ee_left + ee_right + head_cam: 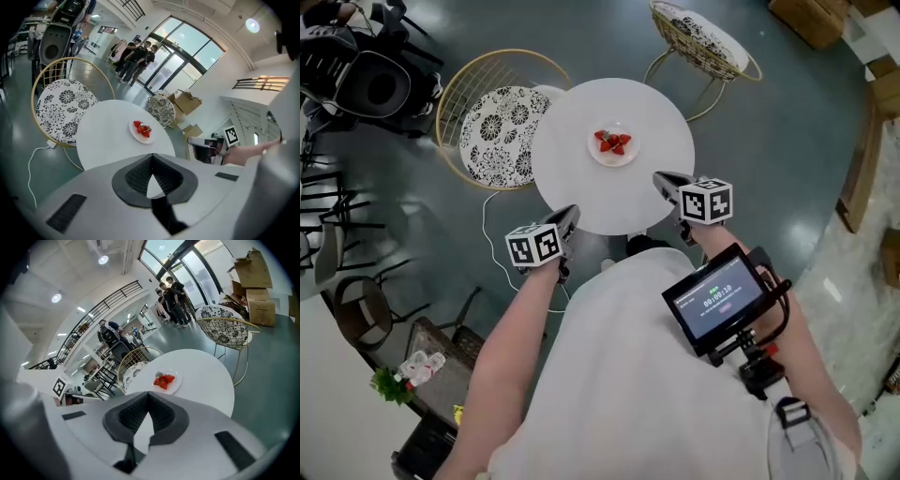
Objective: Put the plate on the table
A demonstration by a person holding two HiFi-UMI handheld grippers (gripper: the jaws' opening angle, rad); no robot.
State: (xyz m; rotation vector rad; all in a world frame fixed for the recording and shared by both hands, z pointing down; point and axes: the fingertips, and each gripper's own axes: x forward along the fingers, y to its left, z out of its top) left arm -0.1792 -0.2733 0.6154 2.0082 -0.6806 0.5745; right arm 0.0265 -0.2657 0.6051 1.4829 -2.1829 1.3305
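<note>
Jaws pressed together on nothing, the left gripper point(570, 217) and the right gripper point(664, 180) hover at the near rim of the round table point(567, 164), where the plate of strawberries point(612, 147) rests ahead, centred, nearer the right one.

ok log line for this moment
small white plate of strawberries: resting on round white table | left gripper: shut, empty, by table's near edge | right gripper: shut, empty, by table's near edge
</note>
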